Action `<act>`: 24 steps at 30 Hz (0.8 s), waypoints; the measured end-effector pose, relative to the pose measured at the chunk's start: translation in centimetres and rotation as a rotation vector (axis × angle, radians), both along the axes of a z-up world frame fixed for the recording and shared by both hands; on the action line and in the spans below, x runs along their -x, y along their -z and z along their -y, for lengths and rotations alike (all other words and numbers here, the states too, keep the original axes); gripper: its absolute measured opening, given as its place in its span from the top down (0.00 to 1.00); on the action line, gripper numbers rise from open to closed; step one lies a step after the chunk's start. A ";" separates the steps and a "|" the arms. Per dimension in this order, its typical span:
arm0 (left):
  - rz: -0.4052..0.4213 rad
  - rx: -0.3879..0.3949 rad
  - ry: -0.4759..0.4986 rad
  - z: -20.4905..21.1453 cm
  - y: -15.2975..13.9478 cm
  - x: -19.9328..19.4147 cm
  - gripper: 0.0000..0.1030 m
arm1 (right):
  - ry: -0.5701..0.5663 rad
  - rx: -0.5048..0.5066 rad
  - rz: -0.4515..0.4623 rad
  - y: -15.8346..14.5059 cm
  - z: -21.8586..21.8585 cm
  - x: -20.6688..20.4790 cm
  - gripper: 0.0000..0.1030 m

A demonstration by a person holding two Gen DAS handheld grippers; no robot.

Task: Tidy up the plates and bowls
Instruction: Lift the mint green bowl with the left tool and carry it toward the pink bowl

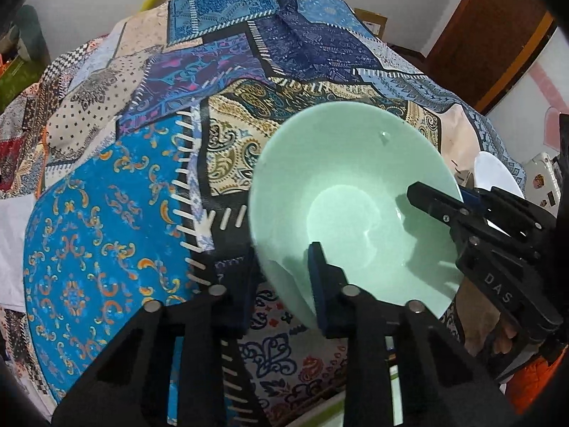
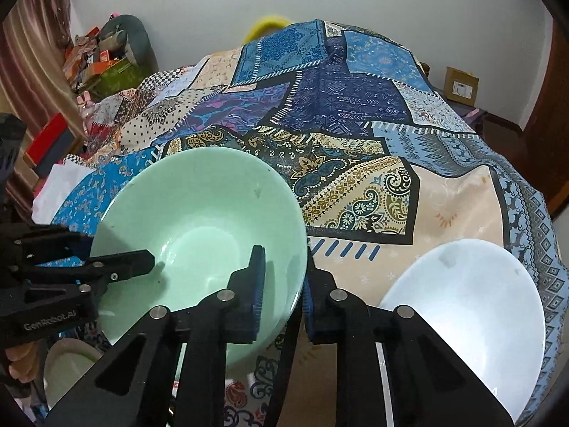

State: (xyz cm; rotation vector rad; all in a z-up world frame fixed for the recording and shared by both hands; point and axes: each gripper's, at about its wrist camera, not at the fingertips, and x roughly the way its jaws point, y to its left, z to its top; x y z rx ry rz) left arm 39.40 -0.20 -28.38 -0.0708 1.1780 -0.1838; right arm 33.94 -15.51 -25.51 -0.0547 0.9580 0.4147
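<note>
Nearest the left wrist lens, the left gripper (image 1: 282, 277) is closed on the rim of the green bowl (image 1: 341, 192) at about seven o'clock of the bowl: one blue-padded finger sits inside the bowl, while the other, outside the wall, is largely lost in dark shadow. The bowl stands on the patchwork tablecloth (image 1: 106, 213), mouth up and tipped a little toward the lens; being round, it has no long axis to speak of. At its three o'clock the right gripper (image 1: 458, 195) comes in over the rim, one black finger inside and a blue pad just showing outside; part of a hand (image 1: 490, 338) under it is mostly covered by the tool. Beyond that, only a sliver of a white plate (image 1: 498, 174) shows. In the right wrist view the left gripper (image 2: 106, 261) enters from nine o'clock, its outer finger hidden behind the bowl (image 2: 213, 213). The right gripper (image 2: 284, 284) in the foreground pinches the rim at about four o'clock, pads on either side of the wall. At four o'clock of the frame the white plate (image 2: 480, 302) lies flat, its near edge hidden by the gripper frame. A pale dish (image 2: 67, 370) at the lower left is partly hidden and hard to make out.
</note>
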 end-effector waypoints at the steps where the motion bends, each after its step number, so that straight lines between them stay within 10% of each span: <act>1: -0.004 0.000 0.005 0.2 0.0 0.0 0.83 | 0.000 -0.006 -0.001 0.0 0.0 -0.1 0.87; 24: 0.089 -0.010 -0.022 -0.4 -5.9 5.9 0.83 | -0.002 -0.073 0.112 -5.5 -0.3 4.7 0.87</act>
